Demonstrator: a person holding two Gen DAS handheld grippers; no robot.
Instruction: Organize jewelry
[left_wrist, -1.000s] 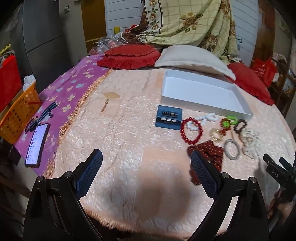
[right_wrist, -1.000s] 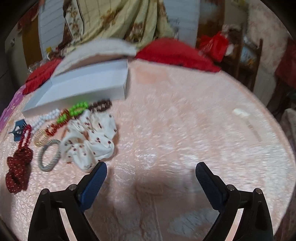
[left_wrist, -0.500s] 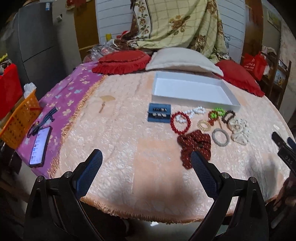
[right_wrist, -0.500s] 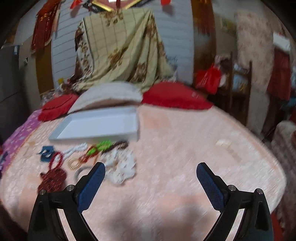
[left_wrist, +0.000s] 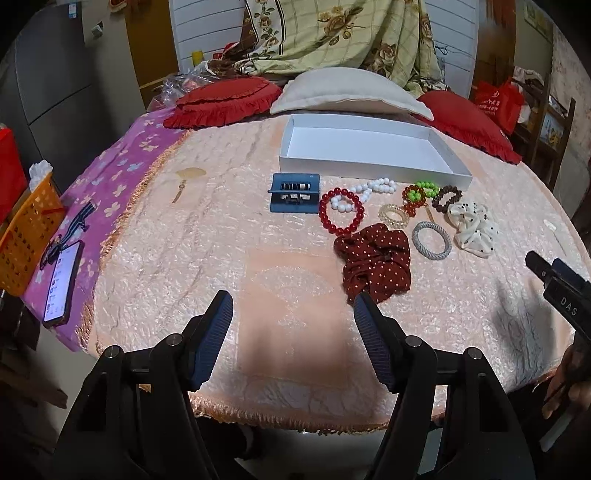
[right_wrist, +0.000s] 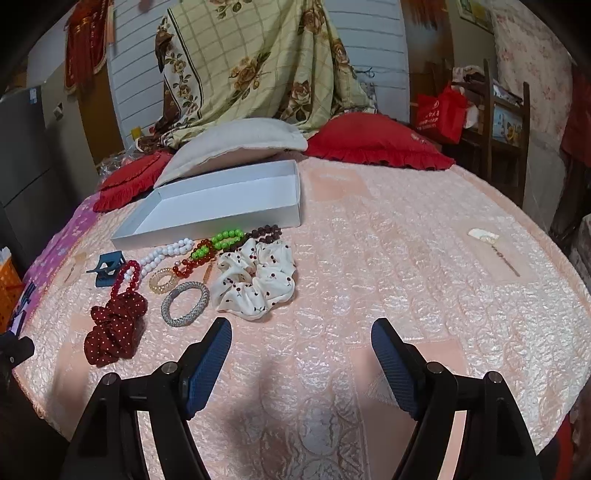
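An empty white box sits at the far middle of the pink table. In front of it lie a blue hair claw, a red bead bracelet, a white bead bracelet, a dark red dotted scrunchie, a silver bangle, a white scrunchie, and green and brown bead bracelets. My left gripper is open and empty above the near edge. My right gripper is open and empty, near the white scrunchie.
Red cushions and a white pillow lie behind the box. A phone lies on the purple cloth at left, beside an orange basket. A small white fan charm lies at right.
Both grippers have pulled back and risen, so more of the table shows. Both stay open. The jewelry has not moved.
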